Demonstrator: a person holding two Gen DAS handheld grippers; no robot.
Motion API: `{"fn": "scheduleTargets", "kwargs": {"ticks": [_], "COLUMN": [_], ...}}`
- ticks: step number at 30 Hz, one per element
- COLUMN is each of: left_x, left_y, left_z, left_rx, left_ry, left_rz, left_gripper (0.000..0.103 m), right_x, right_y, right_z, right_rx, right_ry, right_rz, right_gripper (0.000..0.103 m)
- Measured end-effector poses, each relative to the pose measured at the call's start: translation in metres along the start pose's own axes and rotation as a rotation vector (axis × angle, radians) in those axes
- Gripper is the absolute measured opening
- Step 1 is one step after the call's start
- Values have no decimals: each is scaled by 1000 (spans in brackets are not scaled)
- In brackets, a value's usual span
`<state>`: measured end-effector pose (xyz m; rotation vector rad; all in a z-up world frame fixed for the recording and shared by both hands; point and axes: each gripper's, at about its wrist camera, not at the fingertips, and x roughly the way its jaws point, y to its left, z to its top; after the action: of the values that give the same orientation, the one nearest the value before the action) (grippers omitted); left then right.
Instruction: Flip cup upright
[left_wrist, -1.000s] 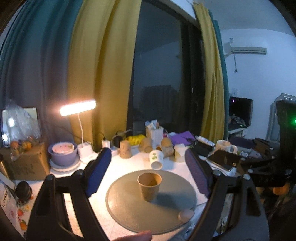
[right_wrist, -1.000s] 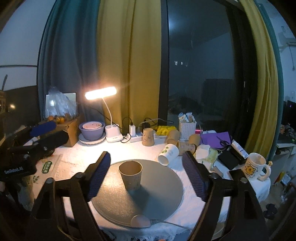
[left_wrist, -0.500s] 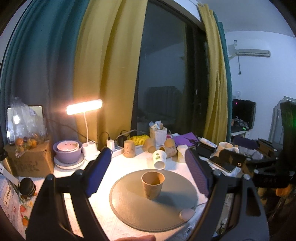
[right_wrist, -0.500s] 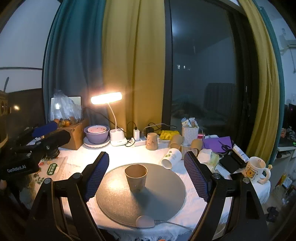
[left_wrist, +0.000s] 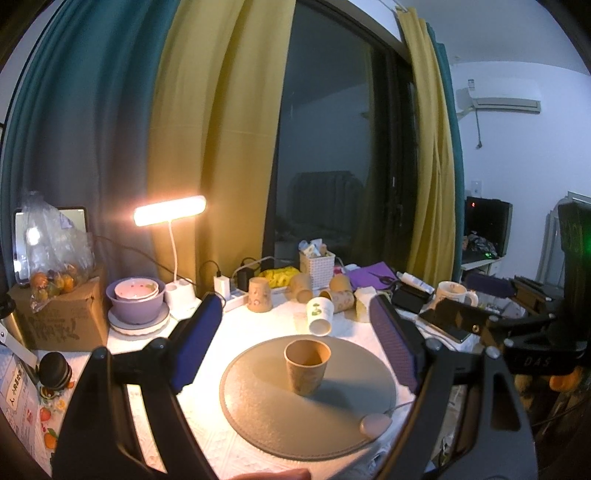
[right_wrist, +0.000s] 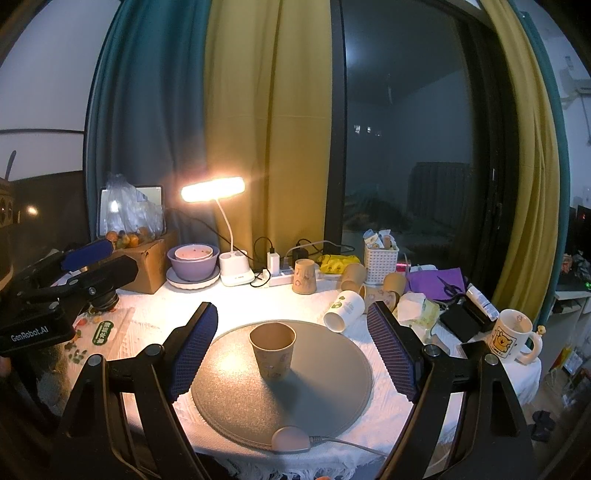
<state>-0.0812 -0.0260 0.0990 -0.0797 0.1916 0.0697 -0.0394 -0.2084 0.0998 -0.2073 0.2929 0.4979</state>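
Observation:
A brown paper cup stands upright, mouth up, near the middle of a round grey mat. It also shows in the right wrist view on the same mat. My left gripper is open and empty, held back from the cup and above the table. My right gripper is open and empty too, also short of the cup. Each gripper shows at the edge of the other's view, the left gripper body and the right gripper body.
A white cup lies on its side behind the mat. Several brown cups, a white basket, a lit desk lamp, a purple bowl, a cardboard box and a bear mug crowd the table's back and sides. A pink cabled puck sits at the mat's front.
Both grippers have drawn back and risen a little from the table; the cup looks slightly smaller and stays upright on the mat. Both stay open.

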Motion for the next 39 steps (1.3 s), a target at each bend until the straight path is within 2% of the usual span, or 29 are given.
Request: {"fn": "scheduleTargets", "kwargs": {"ticks": [39], "left_x": [-1], "left_y": [-6], "left_z": [-6], "left_rx": [-2], "left_ry": [20], "left_rz": [-18], "left_gripper": [83], "right_x": [3], "right_y": [-3], "right_z": [-11], "right_rx": [5], "right_ry": [16], "right_rz": [-3], "right_gripper": [85]}}
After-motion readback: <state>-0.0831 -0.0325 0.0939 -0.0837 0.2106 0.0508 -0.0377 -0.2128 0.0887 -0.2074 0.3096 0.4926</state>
